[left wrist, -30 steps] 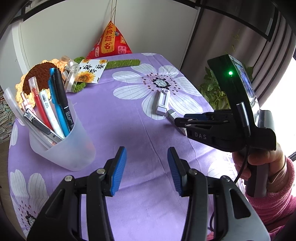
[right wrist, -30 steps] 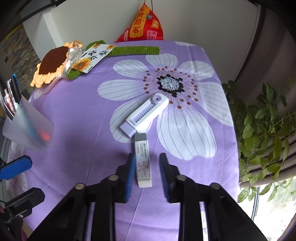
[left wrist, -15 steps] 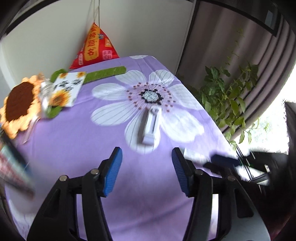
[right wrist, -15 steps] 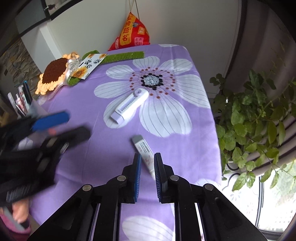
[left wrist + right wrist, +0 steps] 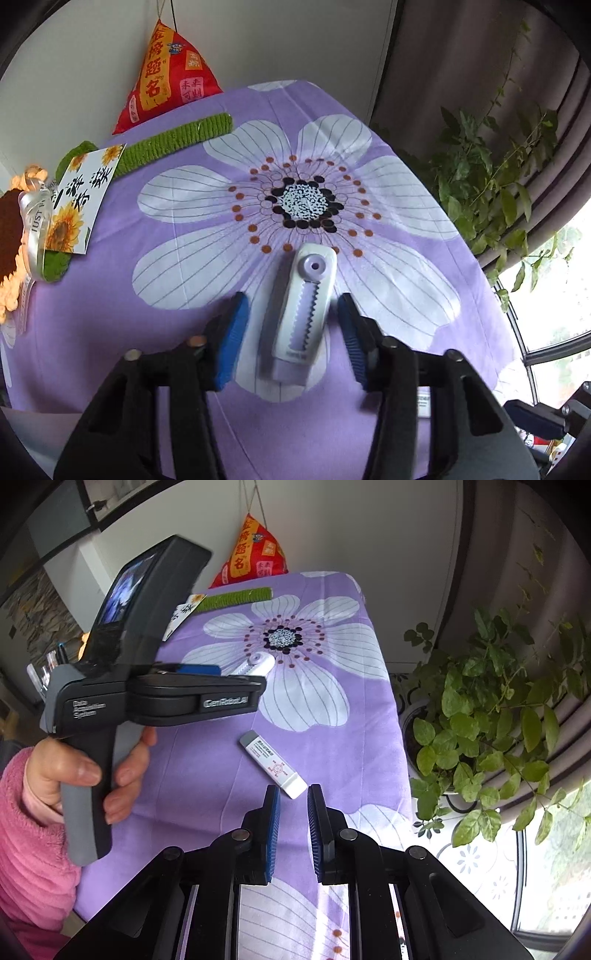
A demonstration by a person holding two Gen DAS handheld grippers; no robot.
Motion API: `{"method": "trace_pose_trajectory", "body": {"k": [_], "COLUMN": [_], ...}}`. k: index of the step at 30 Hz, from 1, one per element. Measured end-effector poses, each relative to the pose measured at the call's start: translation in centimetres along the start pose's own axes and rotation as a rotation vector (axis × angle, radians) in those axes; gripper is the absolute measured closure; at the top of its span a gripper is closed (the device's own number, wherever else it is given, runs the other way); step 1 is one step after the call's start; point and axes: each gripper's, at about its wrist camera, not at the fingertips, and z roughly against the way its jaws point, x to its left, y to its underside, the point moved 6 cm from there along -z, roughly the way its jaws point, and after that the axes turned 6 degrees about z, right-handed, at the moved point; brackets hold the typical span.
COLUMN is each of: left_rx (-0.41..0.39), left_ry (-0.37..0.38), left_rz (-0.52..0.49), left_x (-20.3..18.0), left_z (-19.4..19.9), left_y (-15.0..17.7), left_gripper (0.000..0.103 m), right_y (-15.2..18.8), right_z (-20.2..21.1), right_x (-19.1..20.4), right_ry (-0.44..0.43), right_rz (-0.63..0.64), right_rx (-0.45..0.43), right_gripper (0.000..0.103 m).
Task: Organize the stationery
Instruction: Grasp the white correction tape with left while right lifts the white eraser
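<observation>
A white and lilac plastic correction-tape dispenser with a saw-toothed slot is seen lying on the purple flower-printed tablecloth at lower centre of the left wrist view, between the blue-padded fingers of the left tool. The jaws of that tool have just been closing, yet a gap is left on each side of the dispenser and the pads are not pressed on it.

In the right wrist view, a narrow white eraser in a printed paper sleeve with a grey end is shown lying on the cloth just above centre-bottom of the frame, its white end close in front of the right tool. That tool's blue pads are drawn near together with only a narrow slot between them, and nothing is pinched; the eraser lies ahead of the tips, and contact cannot be judged.

At left of the same view, the left tool's black and grey handle is gripped by a hand in a fluffy pink sleeve. A red and yellow pyramid-shaped pouch is hung at the upper left of the left wrist view, with a green crocheted strip and a sunflower-printed card below it. A leafy potted plant is seen at right, beside the tabletop.
</observation>
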Motion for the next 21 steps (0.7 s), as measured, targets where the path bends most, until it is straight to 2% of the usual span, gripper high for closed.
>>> {"method": "trace_pose_trajectory", "body": {"k": [1, 3, 5, 6, 13, 19, 21], "left_rx": [0.0, 0.025, 0.004, -0.003, -0.031, -0.061, -0.068], "left_ry": [0.009, 0.004, 0.002, 0.012, 0.058, 0.075, 0.083], "left_rz": [-0.013, -0.013, 0.002, 0.009, 0.059, 0.109, 0.114], "left_x": [-0.3, -0.2, 0.4, 0.7, 3.2, 4.3, 4.5], "left_z": [0.1, 0.6, 1.7, 2.5, 8.2, 11.7, 12.4], "left_y": [0.0, 0.5, 1.1, 1.5, 6.4, 10.6, 11.2], "left_gripper": [0.08, 0.08, 0.08, 0.08, 0.08, 0.08, 0.08], "right_y": [-0.1, -0.3, -0.6, -0.8, -2.1, -2.9, -3.0], "right_z": [-0.2, -0.7, -1.3, -1.4, -3.3, -5.3, -5.9], "right_x": [0.3, 1.1, 1.6, 1.8, 2.9, 3.5, 3.7], "right_ry": [-0.007, -0.019, 0.002, 0.014, 0.008, 0.029, 0.038], "right_rz": [0.022, 0.078, 0.128, 0.148, 0.257, 0.323, 0.347], "right_rx": [0.001, 0.014, 0.023, 0.023, 0.068, 0.122, 0.142], "right_gripper": [0.087, 0.08, 0.067, 0.066, 0.065, 0.065, 0.065]}}
